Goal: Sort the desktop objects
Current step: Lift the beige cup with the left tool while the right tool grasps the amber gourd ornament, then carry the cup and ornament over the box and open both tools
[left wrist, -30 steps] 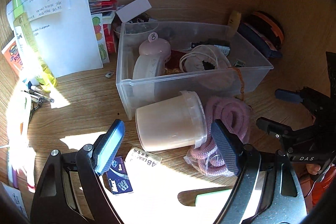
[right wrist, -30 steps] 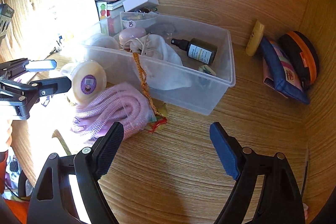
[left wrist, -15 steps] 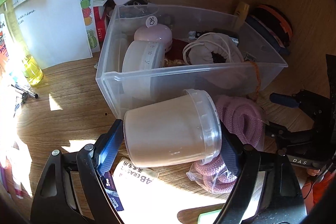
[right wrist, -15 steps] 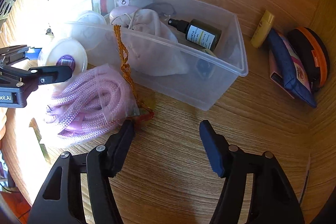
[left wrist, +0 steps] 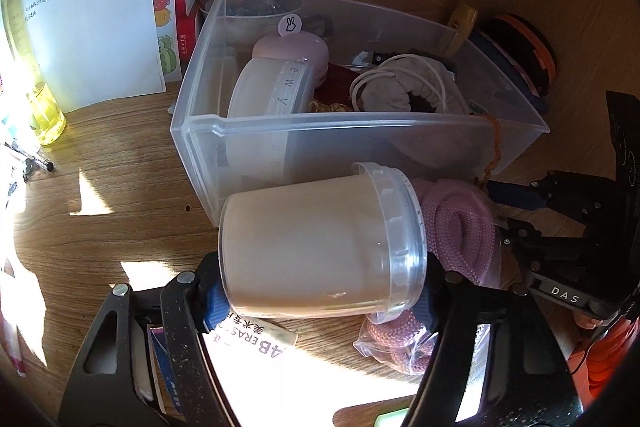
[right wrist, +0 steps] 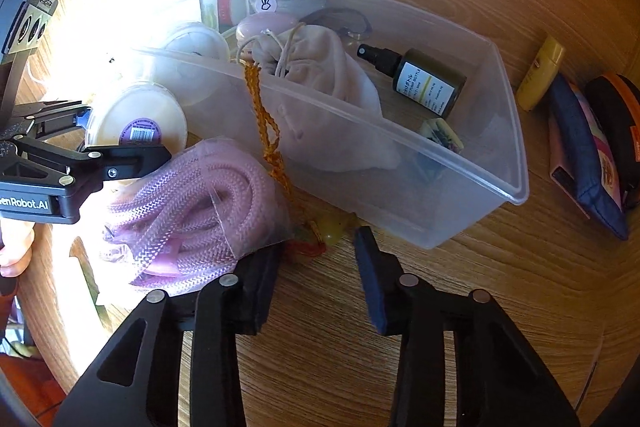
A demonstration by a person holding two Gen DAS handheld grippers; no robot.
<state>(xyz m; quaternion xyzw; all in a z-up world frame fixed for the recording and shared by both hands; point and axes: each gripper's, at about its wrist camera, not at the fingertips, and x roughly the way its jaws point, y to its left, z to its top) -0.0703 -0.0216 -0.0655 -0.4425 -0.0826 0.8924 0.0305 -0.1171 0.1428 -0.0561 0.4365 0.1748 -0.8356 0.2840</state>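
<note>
A cream lidded tub point(left wrist: 320, 247) lies on its side in front of the clear plastic bin point(left wrist: 360, 125). My left gripper point(left wrist: 320, 301) has its jaws against both sides of the tub, shut on it. The tub's lid point(right wrist: 138, 125) and the left gripper point(right wrist: 88, 155) also show in the right wrist view. A bagged pink rope point(right wrist: 192, 211) lies beside the tub, with an orange cord and tassel charm point(right wrist: 268, 131) hanging over the bin wall point(right wrist: 460, 183). My right gripper point(right wrist: 316, 267) is open, straddling the charm on the desk.
The bin holds a cloth pouch point(right wrist: 320, 75), a dark spray bottle point(right wrist: 424, 81), a pink case point(left wrist: 292, 47) and a white roll point(left wrist: 272, 91). A blue pouch point(right wrist: 584, 155) and a yellow tube point(right wrist: 540, 73) lie right. Papers point(left wrist: 92, 11), books and pens stand left.
My left gripper moved forward around the cream tub and closed on it. My right gripper moved forward and down toward the charm beside the pink rope, its jaws narrowing.
</note>
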